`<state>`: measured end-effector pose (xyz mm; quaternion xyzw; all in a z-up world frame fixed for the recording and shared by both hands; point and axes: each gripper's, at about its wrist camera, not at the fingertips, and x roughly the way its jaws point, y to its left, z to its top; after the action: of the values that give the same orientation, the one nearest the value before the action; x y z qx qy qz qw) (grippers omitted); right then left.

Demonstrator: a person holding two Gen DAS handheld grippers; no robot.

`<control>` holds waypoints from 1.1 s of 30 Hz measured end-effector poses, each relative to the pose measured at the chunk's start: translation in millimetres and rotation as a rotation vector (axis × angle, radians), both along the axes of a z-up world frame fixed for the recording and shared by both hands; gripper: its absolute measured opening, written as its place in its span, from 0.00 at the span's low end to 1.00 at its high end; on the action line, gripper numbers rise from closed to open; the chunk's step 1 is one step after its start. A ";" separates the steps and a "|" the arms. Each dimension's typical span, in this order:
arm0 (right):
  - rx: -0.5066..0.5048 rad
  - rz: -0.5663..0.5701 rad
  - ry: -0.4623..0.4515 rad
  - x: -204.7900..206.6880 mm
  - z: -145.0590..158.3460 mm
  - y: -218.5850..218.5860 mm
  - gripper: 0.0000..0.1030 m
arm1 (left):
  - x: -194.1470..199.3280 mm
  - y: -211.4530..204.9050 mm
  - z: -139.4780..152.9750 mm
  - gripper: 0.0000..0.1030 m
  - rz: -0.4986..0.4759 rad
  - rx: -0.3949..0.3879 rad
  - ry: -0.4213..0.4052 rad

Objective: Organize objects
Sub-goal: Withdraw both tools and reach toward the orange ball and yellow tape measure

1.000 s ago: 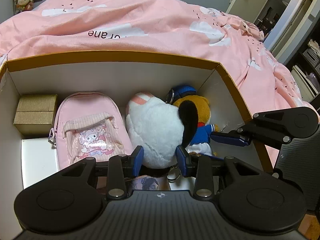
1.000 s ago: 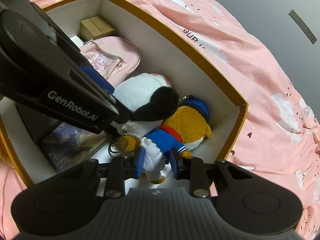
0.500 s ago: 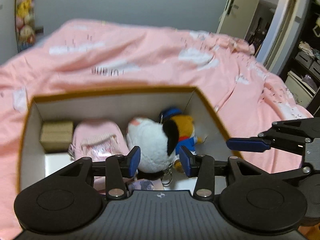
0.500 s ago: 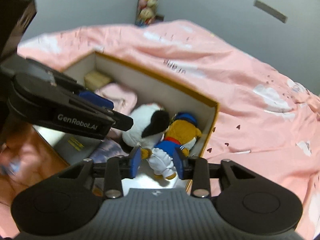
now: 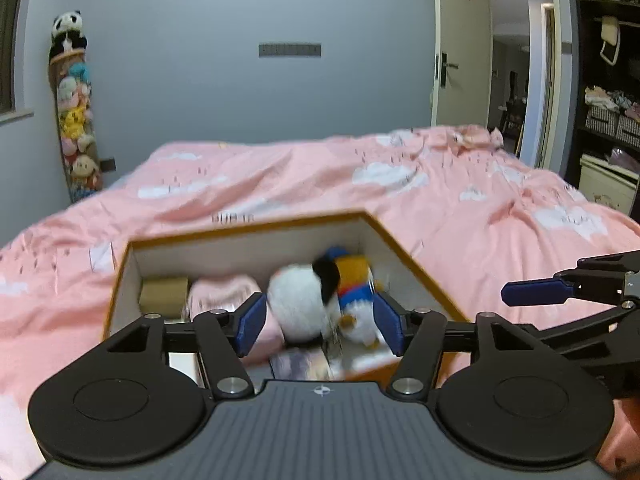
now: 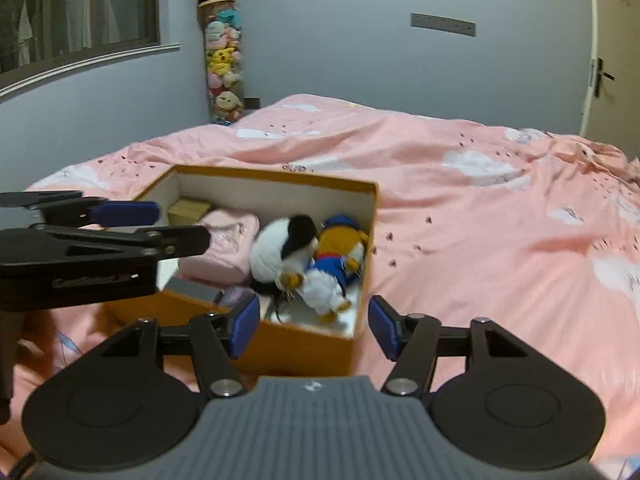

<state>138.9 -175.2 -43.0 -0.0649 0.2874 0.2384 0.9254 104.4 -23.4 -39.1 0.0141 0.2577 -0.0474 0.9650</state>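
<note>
An orange box (image 5: 416, 264) (image 6: 304, 346) with white inner walls sits on the pink bed. Inside lie a white plush with a black ear (image 5: 298, 304) (image 6: 276, 252), a duck plush in blue (image 5: 356, 300) (image 6: 332, 264), a pink pouch (image 5: 224, 296) (image 6: 228, 240) and a small tan carton (image 5: 164, 298) (image 6: 188, 210). My left gripper (image 5: 320, 328) hovers above the box's near side, its jaws opening, nothing between them. My right gripper (image 6: 312, 326) hangs before the box's near corner, jaws opening too and holding nothing.
The pink duvet (image 5: 460, 200) (image 6: 480, 208) covers the bed all around the box. A column of stuffed toys (image 5: 76, 120) (image 6: 222, 60) stands against the grey wall. A door (image 5: 460, 60) is open at the right, with shelves (image 5: 608, 112) beyond it.
Both grippers have drawn back and up out of the box and their jaws have widened. The white plush and the duck plush stay lying in the box.
</note>
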 end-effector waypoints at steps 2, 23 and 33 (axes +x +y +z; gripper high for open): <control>0.016 -0.009 0.032 -6.2 -9.1 -4.9 0.61 | -3.4 -0.3 -9.6 0.69 -0.016 -0.014 0.041; -0.026 -0.011 0.342 8.9 -96.2 0.6 0.53 | 4.5 18.8 -81.8 0.61 -0.026 -0.118 0.384; -0.044 0.012 0.343 6.0 -99.3 7.3 0.50 | 5.6 18.7 -79.0 0.58 -0.033 -0.123 0.379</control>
<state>145.0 -167.9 -142.3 -0.0455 0.4457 0.2453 0.8597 110.0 -4.7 -118.1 -0.0499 0.4308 -0.0805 0.8974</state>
